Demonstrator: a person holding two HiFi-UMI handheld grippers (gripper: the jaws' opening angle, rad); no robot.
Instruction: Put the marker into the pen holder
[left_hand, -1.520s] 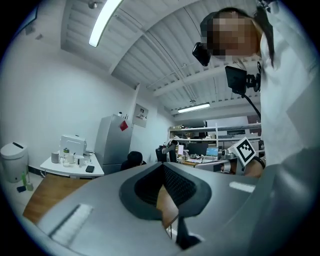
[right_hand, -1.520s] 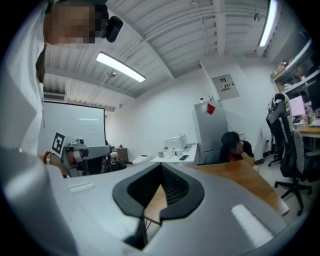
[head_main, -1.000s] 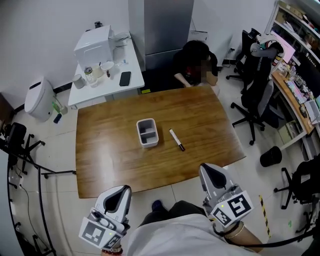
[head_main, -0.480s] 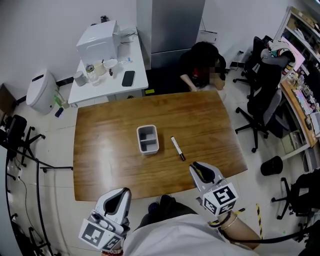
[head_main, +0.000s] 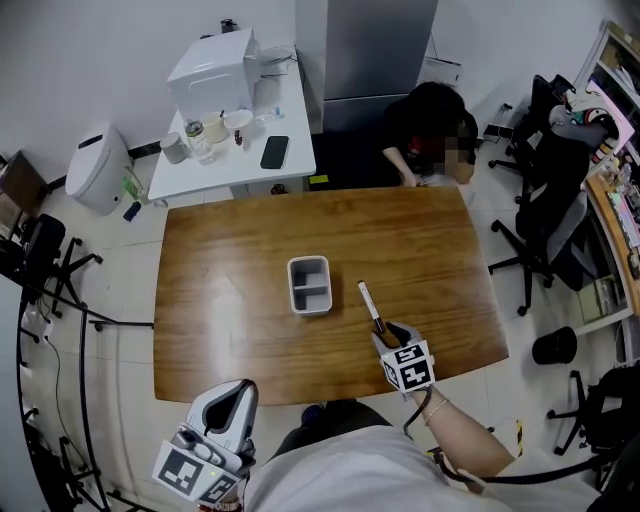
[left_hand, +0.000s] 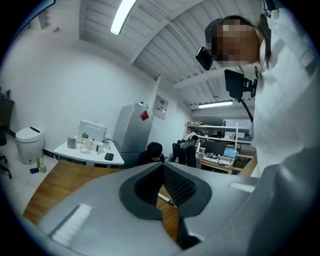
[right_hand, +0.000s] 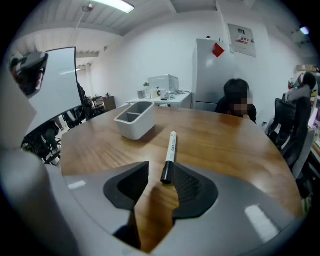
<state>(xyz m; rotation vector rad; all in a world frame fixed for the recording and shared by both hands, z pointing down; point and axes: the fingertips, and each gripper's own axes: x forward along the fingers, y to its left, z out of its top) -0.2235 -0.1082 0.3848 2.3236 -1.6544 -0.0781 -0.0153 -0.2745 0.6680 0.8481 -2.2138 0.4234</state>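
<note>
A white marker with a black cap (head_main: 367, 300) lies on the wooden table (head_main: 230, 300), right of the grey two-compartment pen holder (head_main: 309, 285). My right gripper (head_main: 385, 333) reaches over the near table edge; its jaws are opening. In the right gripper view the marker's (right_hand: 171, 147) black cap end sits between the tips of the right gripper (right_hand: 162, 171), and the pads do not press on it. The pen holder (right_hand: 135, 119) stands beyond it to the left. My left gripper (head_main: 238, 392) hangs off the table by my body, and the left gripper view shows this gripper (left_hand: 162, 167) shut and empty.
A person (head_main: 432, 125) sits at the table's far edge. A white side table (head_main: 235, 165) with an appliance, cups and a phone stands at the back left. Office chairs (head_main: 545, 215) are on the right. A white bin (head_main: 97, 170) and stands are on the left.
My right gripper has moved forward from beside my body over the table edge to the marker's cap end, and its jaws have parted. The left gripper has stayed put.
</note>
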